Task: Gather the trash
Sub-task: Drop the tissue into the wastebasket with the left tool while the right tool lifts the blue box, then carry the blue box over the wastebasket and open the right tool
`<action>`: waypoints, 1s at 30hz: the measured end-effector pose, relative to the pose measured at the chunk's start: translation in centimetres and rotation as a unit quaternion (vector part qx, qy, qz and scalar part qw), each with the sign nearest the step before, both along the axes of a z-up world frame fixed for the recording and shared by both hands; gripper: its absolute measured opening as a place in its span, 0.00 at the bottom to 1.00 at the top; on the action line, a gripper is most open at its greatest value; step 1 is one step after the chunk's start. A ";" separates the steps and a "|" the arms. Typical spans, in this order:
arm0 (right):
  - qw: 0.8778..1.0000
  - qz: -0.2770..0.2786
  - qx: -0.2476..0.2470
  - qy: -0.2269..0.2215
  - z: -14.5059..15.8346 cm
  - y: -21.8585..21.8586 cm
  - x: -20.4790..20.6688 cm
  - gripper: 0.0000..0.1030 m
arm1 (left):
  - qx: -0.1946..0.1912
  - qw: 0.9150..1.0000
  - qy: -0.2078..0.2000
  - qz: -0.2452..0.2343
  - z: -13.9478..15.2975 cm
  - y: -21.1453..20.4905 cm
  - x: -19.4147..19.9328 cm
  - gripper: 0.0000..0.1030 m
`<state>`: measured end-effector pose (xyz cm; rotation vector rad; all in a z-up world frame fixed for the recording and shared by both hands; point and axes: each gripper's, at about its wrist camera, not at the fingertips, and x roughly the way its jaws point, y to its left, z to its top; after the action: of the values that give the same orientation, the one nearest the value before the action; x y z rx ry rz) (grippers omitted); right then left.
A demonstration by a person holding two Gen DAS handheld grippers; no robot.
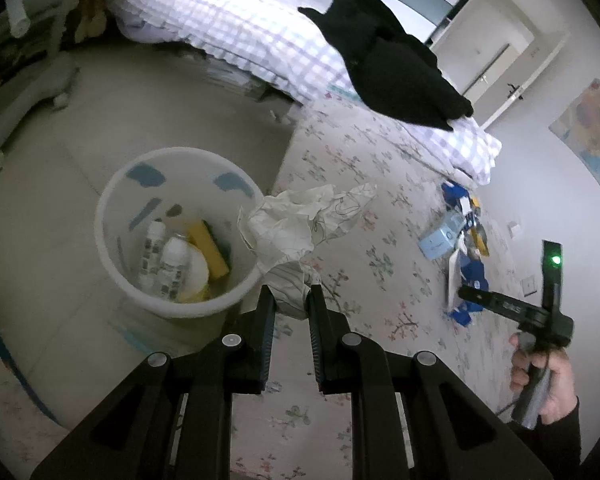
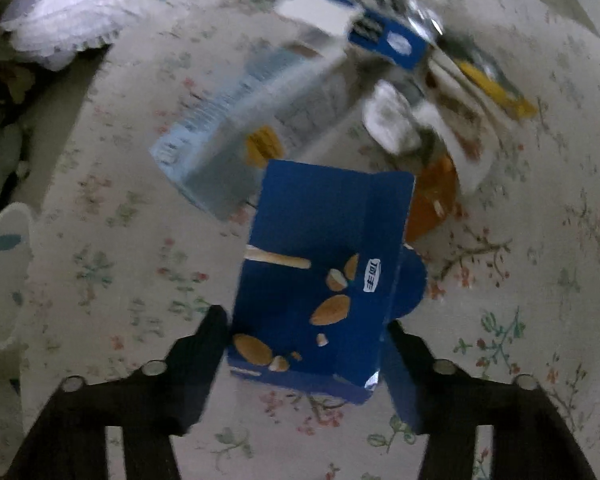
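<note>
The left tongs pinch a crumpled wad of paper just beside the rim of the white bin, which already holds bottles and a yellow sponge. Over on the flowered bedspread, the right tongs stand half spread around a blue snack box; the blur hides whether they press it.

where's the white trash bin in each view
Left wrist: the white trash bin sits left of centre on the floor, beside the floral mat.
Right wrist: only a slice of its rim shows at the far left edge.
Shared landmark: the light blue box on the mat.
</note>
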<state>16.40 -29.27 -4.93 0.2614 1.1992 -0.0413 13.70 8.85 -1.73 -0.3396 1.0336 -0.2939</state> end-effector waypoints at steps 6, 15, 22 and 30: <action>0.999 0.027 0.026 -0.024 2.6 2.0 -0.6 0.56 | 0.001 0.999 0.004 0.036 -0.3 2.8 0.9 0.17; 0.993 0.091 0.053 -0.060 5.9 8.5 -0.1 0.56 | 0.018 0.996 0.034 0.084 -2.5 5.8 2.6 0.59; 0.989 0.118 0.060 -0.062 5.8 12.3 1.0 0.56 | 0.077 0.991 0.028 0.103 -2.0 7.3 1.4 0.86; 0.984 0.156 0.070 -0.046 4.1 18.1 3.5 0.56 | 0.121 0.986 0.032 0.107 -1.0 9.2 0.0 0.95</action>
<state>19.87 -11.15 -0.86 0.1946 1.1408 0.3261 13.70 18.08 -2.70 -0.2379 1.0729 0.0370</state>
